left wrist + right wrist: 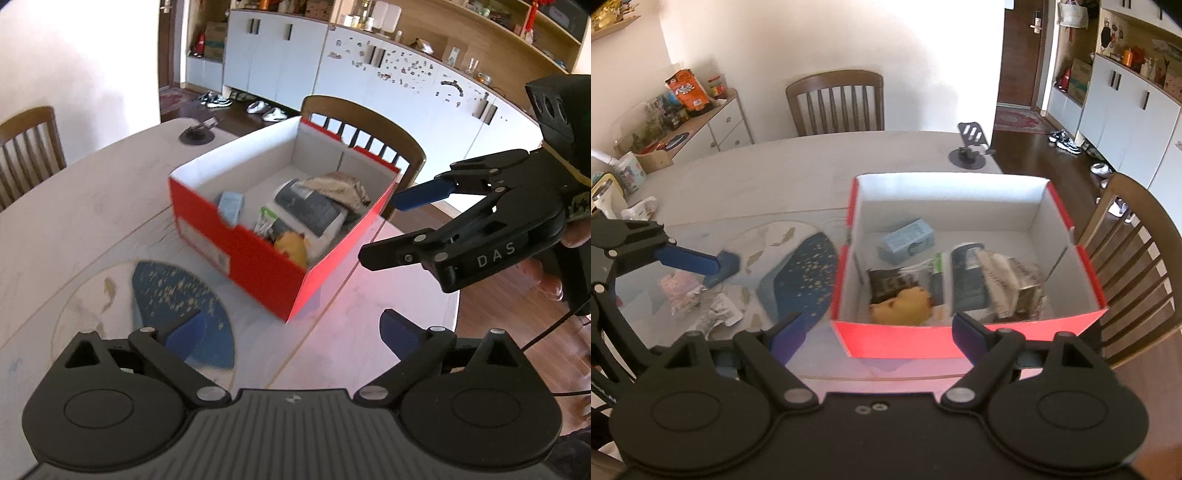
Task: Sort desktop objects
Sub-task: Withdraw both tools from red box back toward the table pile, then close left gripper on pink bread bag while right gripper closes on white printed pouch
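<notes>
While both tools gape empty, left tool [291,334] and right tool [875,338], the crumpled wrappers [701,299] lie lower left on the table [775,177], beside the red box [960,341]. They look light, crinkly, slippery; pinch a raised fold.

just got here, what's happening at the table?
A person is sorting table clutter into a red box with two handheld grippers. The left gripper and right gripper are both open and empty. The box already holds a yellow toy, a blue carton and several packets. Crumpled wrappers remain on the table.
</notes>
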Demonstrator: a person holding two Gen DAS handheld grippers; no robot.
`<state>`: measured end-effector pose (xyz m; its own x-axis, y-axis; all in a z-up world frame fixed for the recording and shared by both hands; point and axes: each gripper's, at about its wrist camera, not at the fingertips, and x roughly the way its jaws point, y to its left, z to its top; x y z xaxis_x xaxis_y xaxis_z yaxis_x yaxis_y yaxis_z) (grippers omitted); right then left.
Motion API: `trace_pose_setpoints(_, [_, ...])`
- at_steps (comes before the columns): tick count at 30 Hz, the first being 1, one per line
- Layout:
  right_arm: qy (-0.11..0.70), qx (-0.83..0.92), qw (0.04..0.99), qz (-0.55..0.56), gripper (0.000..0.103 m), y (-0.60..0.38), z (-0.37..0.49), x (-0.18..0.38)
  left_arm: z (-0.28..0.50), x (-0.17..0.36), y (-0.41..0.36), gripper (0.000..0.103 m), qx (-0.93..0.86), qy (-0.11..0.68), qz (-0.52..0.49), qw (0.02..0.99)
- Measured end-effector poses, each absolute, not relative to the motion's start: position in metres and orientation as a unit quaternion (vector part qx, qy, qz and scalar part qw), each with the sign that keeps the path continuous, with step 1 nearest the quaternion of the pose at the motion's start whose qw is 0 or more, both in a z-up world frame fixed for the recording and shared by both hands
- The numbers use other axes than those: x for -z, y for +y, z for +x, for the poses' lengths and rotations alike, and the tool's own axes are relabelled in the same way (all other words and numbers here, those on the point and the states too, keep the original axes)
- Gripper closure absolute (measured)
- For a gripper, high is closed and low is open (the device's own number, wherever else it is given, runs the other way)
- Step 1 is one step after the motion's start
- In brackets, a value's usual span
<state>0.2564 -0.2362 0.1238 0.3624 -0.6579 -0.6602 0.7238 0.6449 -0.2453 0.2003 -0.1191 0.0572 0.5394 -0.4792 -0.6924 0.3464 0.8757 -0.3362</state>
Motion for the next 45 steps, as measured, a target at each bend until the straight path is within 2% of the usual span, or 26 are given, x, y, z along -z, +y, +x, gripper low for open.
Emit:
trace_pose_setpoints(21, [0.394, 0.38, 0.835, 0.054, 0.017, -0.186, 0.338, -0.077, 0.143, -0.025, -0.003, 0.002, 0.138, 0.409, -0.081, 0.898])
trace_pose_setpoints(35, [0.411, 0.358, 0.835, 0.072, 0.017, -0.17, 0.388, -0.043, 0.148, 0.014, 0.064, 0.002, 0.077, 0.432, -0.086, 0.894])
trace_pose_setpoints(45, [0.431, 0.358, 0.824, 0.083, 0.017, -0.164, 0.416, -0.01, 0.16, 0.049, 0.072, 0.002, 0.087, 0.456, -0.066, 0.883])
